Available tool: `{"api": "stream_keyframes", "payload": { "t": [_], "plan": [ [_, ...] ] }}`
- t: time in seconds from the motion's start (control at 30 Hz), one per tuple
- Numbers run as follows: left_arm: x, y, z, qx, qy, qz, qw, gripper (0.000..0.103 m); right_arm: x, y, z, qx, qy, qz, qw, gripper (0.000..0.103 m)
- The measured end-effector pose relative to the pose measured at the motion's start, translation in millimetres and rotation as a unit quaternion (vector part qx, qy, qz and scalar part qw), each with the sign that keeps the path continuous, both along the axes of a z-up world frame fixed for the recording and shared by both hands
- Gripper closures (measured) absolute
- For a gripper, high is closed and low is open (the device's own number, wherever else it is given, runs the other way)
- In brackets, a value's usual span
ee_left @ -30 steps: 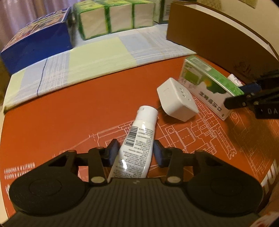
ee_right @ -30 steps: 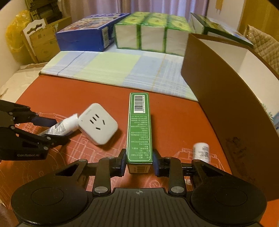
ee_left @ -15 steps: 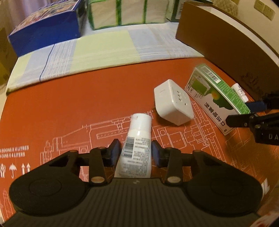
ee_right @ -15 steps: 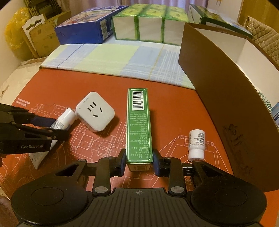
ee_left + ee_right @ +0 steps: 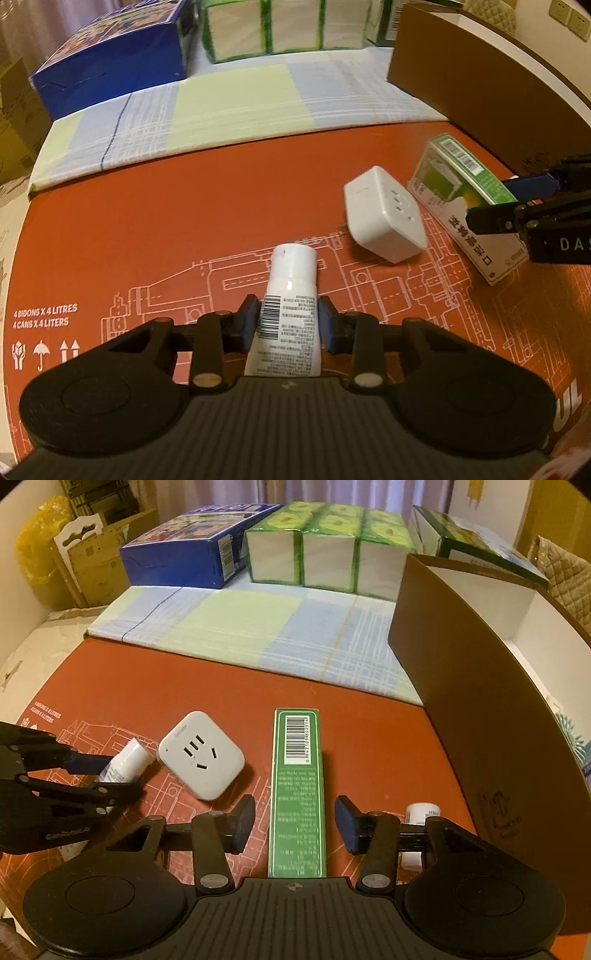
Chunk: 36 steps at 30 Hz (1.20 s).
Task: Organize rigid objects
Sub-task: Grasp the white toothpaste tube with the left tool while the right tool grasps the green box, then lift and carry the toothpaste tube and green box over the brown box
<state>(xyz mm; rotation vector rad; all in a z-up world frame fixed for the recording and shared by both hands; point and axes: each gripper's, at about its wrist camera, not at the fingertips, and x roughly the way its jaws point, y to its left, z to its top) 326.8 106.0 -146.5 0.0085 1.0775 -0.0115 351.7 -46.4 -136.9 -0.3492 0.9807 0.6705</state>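
Left gripper (image 5: pixel 287 318) just closing onto white plastic tube (image 5: pixel 290 295), lengthwise between pads; right gripper (image 5: pixel 295 821) just opening off long green carton (image 5: pixel 297 794).

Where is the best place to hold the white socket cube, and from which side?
Probably from above, gripping two opposite flat side walls of the white socket cube. It lies tilted on the red mat, socket face up, with free space around it.

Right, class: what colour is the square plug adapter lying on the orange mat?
White; the plug adapter shows best in the right wrist view.
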Motion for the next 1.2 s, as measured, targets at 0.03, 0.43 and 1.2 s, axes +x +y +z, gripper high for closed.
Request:
{"api": "stream_keyframes", "payload": {
  "t": [0.03,0.43,1.2],
  "plan": [
    [0,1,0,0.002,0.001,0.003,1.0000,0.073,1,1,-1,-0.001,0.000,0.001,1.000,0.058],
    [-7,3,7,0.003,-0.004,0.016,0.9999,0.074,9,5,-11,-0.007,0.005,0.010,1.000,0.076],
    [-21,-26,68,-0.008,-0.066,0.008,0.9978,0.074,-18,-39,34,0.053,-0.010,0.005,0.999,0.077]
  ]
}}
